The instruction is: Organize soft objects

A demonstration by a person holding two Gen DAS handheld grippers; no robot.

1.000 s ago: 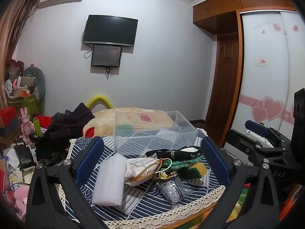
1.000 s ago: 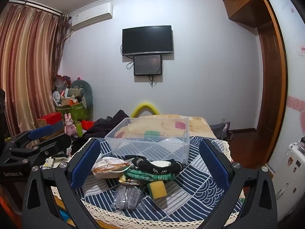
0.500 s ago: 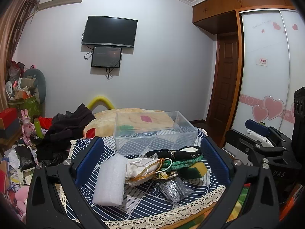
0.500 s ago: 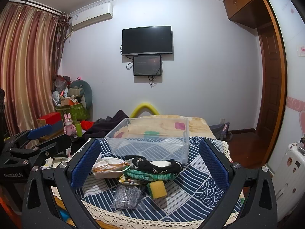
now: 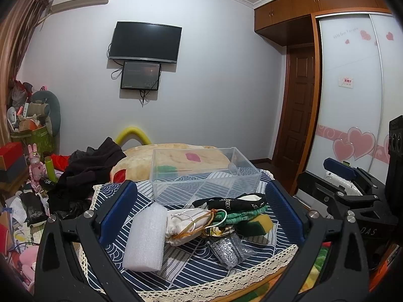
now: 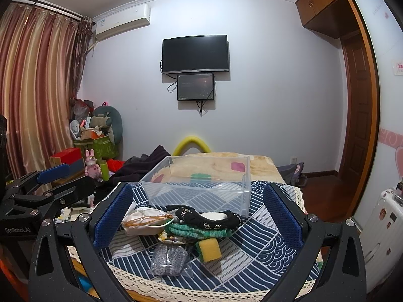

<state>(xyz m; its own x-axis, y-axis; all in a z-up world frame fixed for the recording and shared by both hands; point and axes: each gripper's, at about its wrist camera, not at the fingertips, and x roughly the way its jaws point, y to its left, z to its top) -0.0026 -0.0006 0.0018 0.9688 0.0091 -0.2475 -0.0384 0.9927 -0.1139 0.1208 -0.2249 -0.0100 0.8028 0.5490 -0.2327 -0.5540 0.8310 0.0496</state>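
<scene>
Right, the table (image 6: 264,229), draped in a blue patterned cloth, is filling the foreground, its near edge running off the bottom of both views. The clear plastic box (image 6: 199,188) is sitting empty at the far side. Both grippers are hovering short of the pile with jaws spread wide: left gripper (image 5: 201,216), right gripper (image 6: 199,220), each gripping nothing. The white foam block (image 5: 146,236) is lying leftmost, hidden behind the finger in the right view. Beside it, touching, the drawstring pouch (image 5: 186,222); black fabric (image 6: 209,217) is draping over green cloth (image 6: 194,231), covering most of it. The yellow sponge (image 6: 209,249) is peeking out, and the silvery packet (image 6: 168,256) is lying nearest.
</scene>
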